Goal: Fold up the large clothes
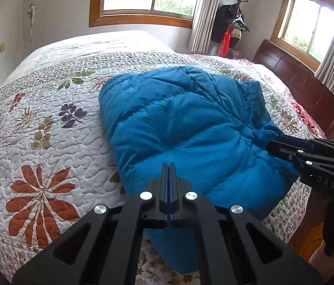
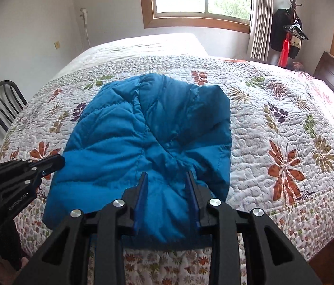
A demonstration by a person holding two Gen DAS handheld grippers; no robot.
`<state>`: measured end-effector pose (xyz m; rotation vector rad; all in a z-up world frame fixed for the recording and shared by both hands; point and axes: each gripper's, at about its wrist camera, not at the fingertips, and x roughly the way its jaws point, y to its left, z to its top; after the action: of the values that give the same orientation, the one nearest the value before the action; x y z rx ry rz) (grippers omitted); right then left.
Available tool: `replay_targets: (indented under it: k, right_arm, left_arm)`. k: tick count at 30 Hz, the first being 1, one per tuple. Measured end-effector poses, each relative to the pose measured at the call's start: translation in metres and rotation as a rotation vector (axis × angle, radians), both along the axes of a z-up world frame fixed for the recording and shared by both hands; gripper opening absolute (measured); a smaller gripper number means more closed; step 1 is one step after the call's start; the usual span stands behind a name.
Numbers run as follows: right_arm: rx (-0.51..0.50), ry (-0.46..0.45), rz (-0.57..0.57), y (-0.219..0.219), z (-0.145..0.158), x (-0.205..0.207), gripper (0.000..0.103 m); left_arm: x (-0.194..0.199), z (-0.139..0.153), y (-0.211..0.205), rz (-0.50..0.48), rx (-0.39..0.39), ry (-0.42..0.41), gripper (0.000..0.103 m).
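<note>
A puffy blue quilted jacket (image 1: 178, 118) (image 2: 124, 142) lies folded into a bundle on the floral quilt (image 1: 36, 130) (image 2: 273, 123) of a bed, close to the near edge. My left gripper (image 1: 169, 166) is shut with nothing between its fingers, and it hovers over the jacket's near part. In the right wrist view the left gripper (image 2: 59, 161) has its tip at the jacket's left edge. My right gripper (image 2: 167, 178) is shut on a thick bunch of the jacket's near edge, and creases run toward its pads. The left wrist view shows the right gripper (image 1: 272, 144) at the jacket's right side.
A dark wooden headboard (image 1: 297, 87) (image 2: 333, 76) bounds the bed on the right. In the far corner stands a coat rack (image 1: 235, 21) (image 2: 290, 30) with hanging clothes. A black metal chair (image 2: 5, 102) is beside the bed's left edge. Bare quilt surrounds the jacket.
</note>
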<state>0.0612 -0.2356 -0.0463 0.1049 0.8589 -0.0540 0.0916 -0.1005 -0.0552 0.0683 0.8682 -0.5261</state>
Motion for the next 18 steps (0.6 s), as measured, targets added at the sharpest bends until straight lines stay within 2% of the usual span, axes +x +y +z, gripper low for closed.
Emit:
replay_targets:
  k: [3, 6, 11, 15, 18]
  right_arm:
    - [0.008, 0.029, -0.013, -0.005, -0.012, -0.008, 0.026]
    - [0.043, 0.064, -0.021, -0.010, -0.032, -0.010, 0.026]
    - [0.107, 0.058, -0.039, -0.014, -0.057, -0.013, 0.026]
    - [0.159, 0.045, -0.035, -0.020, -0.064, -0.014, 0.026]
    - [0.159, 0.043, -0.036, -0.020, -0.063, -0.014, 0.026]
  left_arm:
    - [-0.007, -0.005, -0.004, -0.005, 0.018, -0.026, 0.000]
    - [-0.006, -0.012, -0.003, -0.013, 0.009, -0.012, 0.000]
    - [-0.007, -0.020, -0.006, -0.021, 0.021, -0.010, 0.000]
    - [-0.007, -0.024, -0.008, -0.021, 0.020, -0.012, 0.000]
    - [-0.007, -0.026, -0.008, -0.016, 0.019, -0.013, 0.000]
